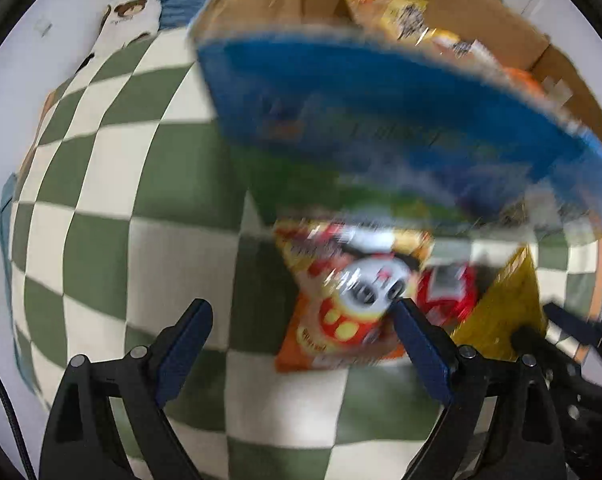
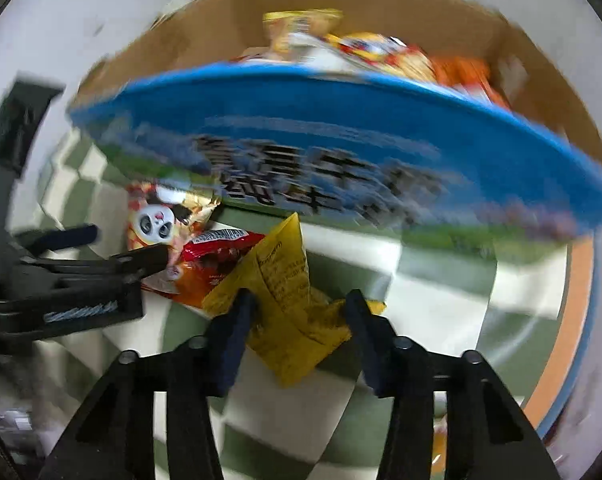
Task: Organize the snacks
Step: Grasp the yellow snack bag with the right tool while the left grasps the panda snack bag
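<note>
My right gripper (image 2: 297, 316) is clamping the yellow packet (image 2: 289, 304); my left gripper (image 1: 301, 332), jaws apart, risks snagging the panda bag (image 1: 353, 292) crookedly.

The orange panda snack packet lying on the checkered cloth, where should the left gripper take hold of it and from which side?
Grip the orange panda snack packet across its puffy middle, coming straight down from above. It lies flat on the green-and-white checkered cloth, its right edge against the red packet, so the left gripper, now open, should shift right to straddle it.
</note>
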`<state>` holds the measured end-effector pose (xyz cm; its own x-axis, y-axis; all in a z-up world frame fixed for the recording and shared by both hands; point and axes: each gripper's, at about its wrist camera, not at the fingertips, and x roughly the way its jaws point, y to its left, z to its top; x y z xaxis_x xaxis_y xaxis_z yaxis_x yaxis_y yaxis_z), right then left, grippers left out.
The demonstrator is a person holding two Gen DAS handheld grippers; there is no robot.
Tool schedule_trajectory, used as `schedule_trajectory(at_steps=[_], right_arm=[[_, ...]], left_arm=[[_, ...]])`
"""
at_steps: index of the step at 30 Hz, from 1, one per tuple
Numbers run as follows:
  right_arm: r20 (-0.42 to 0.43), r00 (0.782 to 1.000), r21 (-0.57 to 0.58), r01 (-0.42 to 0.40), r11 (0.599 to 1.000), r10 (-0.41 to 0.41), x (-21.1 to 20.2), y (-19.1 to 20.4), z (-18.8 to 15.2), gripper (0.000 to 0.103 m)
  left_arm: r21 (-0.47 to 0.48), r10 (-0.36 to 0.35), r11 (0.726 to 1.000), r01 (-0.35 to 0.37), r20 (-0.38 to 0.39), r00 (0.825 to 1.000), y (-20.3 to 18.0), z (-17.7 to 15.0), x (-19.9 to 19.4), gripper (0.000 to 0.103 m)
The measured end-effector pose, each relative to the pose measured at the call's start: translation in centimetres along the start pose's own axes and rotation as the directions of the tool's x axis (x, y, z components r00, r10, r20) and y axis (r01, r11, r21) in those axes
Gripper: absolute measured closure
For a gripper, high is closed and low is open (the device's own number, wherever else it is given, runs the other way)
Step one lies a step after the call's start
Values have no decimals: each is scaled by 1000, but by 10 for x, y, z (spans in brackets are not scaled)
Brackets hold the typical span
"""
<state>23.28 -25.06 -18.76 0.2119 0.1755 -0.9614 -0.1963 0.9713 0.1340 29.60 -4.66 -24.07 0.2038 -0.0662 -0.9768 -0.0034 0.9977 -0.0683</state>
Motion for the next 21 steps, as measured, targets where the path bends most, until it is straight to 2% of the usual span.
schedule_trajectory(at_steps=[2,4,6,7,9,11,15,18,20,21], right_arm=[[-29,997,102,-74,992,78,-2,-17,-4,56],[-53,988,199,-132,971,146,-1,-34,-11,56],[-52,988,214,-134,968,148,-1,-40,-13,54],[-51,990,202,-120,972,133,-2,-41,-13,52],[-32,996,145,-80,986,85,-9,-33,-9,33],[8,999,48,-48,998,48,-20,-18,-4,24],[21,999,-105,27,994,-25,-22,8,7,24],[-24,997,-183,61,981,-67,-4,24,11,24],[-83,990,-235,96,967,-118,19,36,11,25],[-100,986,-244,109,964,-137,29,39,10,42]], left_arm=[[18,1,1000,-1,14,1000,-6,3,0,12],[51,8,999,-9,29,1000,-15,2,0,20],[70,10,998,-12,21,1000,-22,2,1,36],[77,12,997,-14,21,1000,-25,2,1,36],[89,20,996,-23,34,999,-28,-1,0,38],[95,18,995,-21,36,999,-29,-5,-5,42],[73,-3,997,2,9,1000,-21,-21,-14,48],[50,-15,999,15,-15,1000,-2,-26,-16,48],[31,-24,999,25,-29,999,4,-32,-13,48],[18,-32,999,33,-37,999,7,-35,-13,48]])
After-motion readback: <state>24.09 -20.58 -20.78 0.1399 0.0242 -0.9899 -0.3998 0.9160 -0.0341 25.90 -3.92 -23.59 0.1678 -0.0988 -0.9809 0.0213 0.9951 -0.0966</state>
